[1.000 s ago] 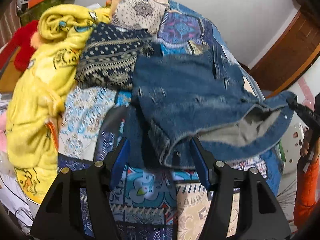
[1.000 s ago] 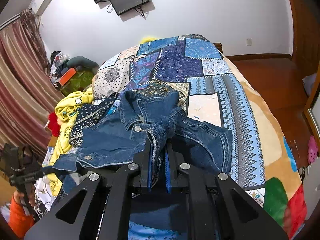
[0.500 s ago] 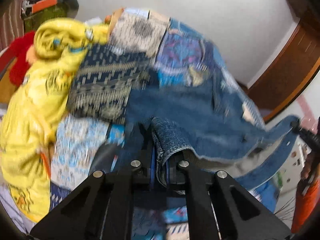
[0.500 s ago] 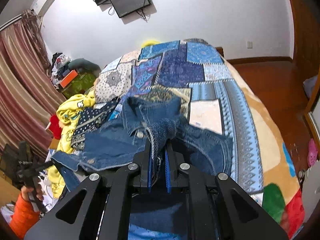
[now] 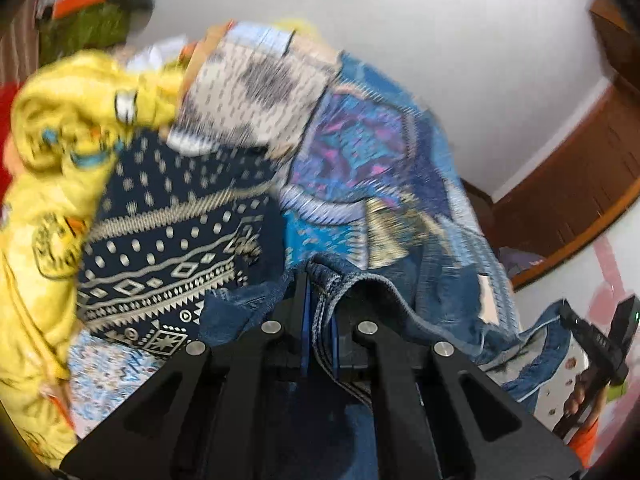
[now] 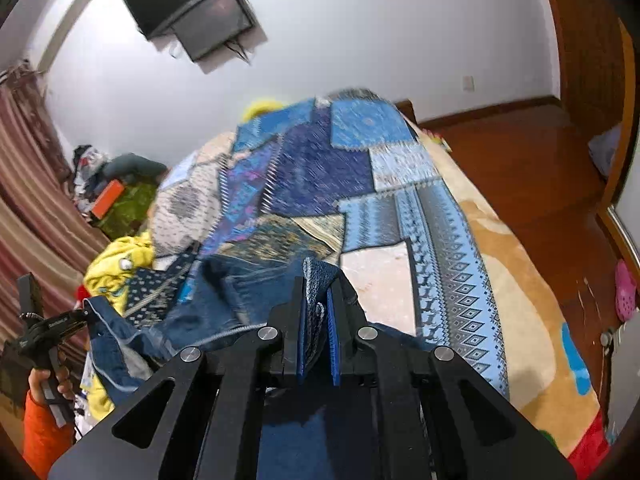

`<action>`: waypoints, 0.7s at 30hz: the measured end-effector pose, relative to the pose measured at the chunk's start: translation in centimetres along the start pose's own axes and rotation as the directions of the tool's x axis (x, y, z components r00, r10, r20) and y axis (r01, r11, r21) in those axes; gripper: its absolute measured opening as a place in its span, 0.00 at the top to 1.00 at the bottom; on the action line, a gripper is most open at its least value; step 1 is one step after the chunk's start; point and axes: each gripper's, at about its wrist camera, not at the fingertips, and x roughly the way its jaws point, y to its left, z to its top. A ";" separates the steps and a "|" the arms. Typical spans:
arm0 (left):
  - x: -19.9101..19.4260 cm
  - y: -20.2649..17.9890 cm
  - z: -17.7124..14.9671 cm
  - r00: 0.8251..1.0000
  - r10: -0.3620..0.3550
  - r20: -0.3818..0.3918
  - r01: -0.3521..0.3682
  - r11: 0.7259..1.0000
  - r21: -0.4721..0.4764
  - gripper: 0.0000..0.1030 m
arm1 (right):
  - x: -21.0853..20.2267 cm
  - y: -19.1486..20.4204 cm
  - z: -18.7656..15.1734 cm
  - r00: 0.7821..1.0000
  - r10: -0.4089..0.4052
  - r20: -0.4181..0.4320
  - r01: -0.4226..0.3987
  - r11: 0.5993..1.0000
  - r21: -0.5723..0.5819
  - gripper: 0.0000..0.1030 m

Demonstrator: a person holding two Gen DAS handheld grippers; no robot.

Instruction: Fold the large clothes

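The left gripper [image 5: 320, 320] is being seen as matte black angular arms studded with round silver screws, its fingers [image 5: 306, 320] lined with blue pads. The right gripper [image 6: 318, 320] is being shown with the same black frame, silver screws and blue pads. An orange sleeve [image 6: 38, 436] and bare skin are being shown at a hand [image 6: 48, 376].

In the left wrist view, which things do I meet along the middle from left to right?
Yellow garment → dark patterned sweater → denim jacket held in the left tool → right tool.
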 end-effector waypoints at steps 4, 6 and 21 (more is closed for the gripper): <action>4.7 2.5 -0.6 0.994 0.052 -0.100 -0.058 0.997 -0.056 0.93 | 4.2 -1.5 -0.5 0.995 -0.049 -0.084 0.050 0.999 0.007 0.92; 6.4 3.5 -1.1 0.988 0.062 -0.141 -0.073 0.995 -0.074 0.93 | 6.0 -2.2 -0.9 0.990 -0.076 -0.120 0.078 0.997 0.011 0.92; 2.3 0.1 1.4 0.987 0.113 -0.112 -0.100 0.987 0.123 0.51 | 1.7 -2.2 2.2 0.995 -0.093 -0.026 0.092 0.995 -0.021 0.82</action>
